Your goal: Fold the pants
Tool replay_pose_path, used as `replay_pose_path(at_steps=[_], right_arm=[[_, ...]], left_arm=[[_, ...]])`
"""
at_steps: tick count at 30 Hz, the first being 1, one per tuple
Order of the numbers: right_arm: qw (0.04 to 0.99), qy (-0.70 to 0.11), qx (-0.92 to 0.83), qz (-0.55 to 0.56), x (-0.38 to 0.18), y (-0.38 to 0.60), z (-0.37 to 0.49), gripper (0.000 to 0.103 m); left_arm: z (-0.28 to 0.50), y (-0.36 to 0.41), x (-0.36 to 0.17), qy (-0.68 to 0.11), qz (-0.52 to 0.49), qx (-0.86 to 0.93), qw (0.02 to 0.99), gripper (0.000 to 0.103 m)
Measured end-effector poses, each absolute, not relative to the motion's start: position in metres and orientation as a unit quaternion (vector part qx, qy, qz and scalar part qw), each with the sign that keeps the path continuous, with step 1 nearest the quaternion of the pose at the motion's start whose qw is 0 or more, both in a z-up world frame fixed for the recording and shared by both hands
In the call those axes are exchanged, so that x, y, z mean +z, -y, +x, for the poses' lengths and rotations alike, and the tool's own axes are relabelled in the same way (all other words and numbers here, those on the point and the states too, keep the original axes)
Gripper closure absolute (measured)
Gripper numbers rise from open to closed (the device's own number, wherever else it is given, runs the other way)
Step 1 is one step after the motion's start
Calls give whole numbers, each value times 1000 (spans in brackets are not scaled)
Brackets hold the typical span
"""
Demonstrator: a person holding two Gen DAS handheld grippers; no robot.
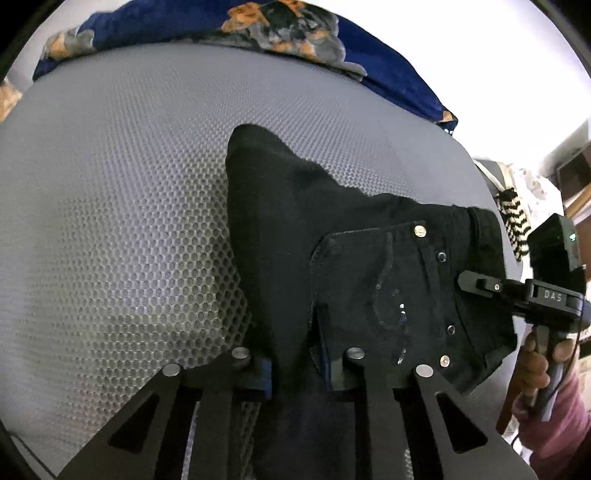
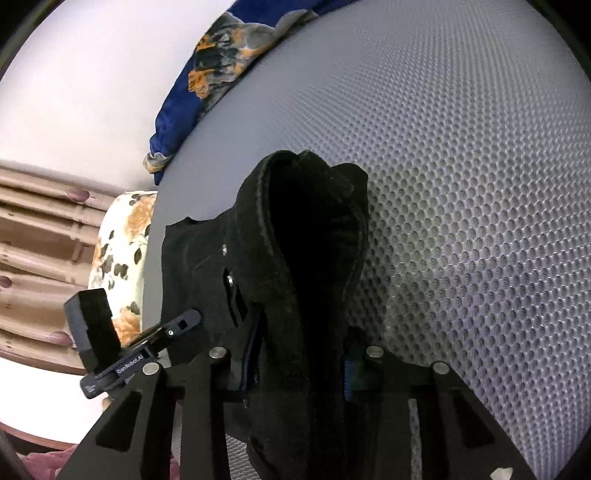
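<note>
1. Black denim pants (image 1: 332, 236) are lying bunched on the grey honeycomb-mesh mattress (image 1: 129, 184) in the left wrist view, the studded back pocket (image 1: 384, 288) facing up and one fold rising to a peak further back. The left gripper (image 1: 300, 363) is pinching a ridge of the dark cloth, with both fingers pressing into it from either side near the pocket's lower edge. At the right edge of this view, the right gripper (image 1: 471, 282) is reaching onto the waistband, and a hand (image 1: 535, 365) in a maroon sleeve is holding its handle. A blue blanket with orange and grey flowers (image 1: 280, 33) is lying along the far side of the mattress.

2. In the right wrist view, the right gripper (image 2: 297, 363) is clamping a thick roll of the same black pants (image 2: 303, 236), with the fabric filling the gap between the fingers and standing up in a hollow fold above them. The left gripper (image 2: 184, 321) is coming in from the left, its tip against the cloth. Beyond the mattress (image 2: 461, 184), a floral cushion (image 2: 122, 251) and the blue blanket (image 2: 207, 74) are showing at the left.
</note>
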State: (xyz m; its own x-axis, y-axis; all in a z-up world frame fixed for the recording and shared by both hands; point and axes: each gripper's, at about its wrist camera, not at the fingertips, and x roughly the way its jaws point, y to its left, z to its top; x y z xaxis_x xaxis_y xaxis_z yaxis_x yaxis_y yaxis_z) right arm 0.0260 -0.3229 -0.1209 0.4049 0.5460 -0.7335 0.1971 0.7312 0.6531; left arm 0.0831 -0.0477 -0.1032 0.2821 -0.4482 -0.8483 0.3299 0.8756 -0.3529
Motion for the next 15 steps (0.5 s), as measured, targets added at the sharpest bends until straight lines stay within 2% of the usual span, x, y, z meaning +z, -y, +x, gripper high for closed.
replay_pose_path(at_steps=[5, 15], right_arm=[[772, -526, 115, 337, -107, 309, 26, 77], [776, -522, 136, 326, -95, 282, 44, 79]], left_arm=[[75, 50, -88, -530, -10, -232, 816, 88], [71, 22, -67, -505, 0, -210, 837, 88]])
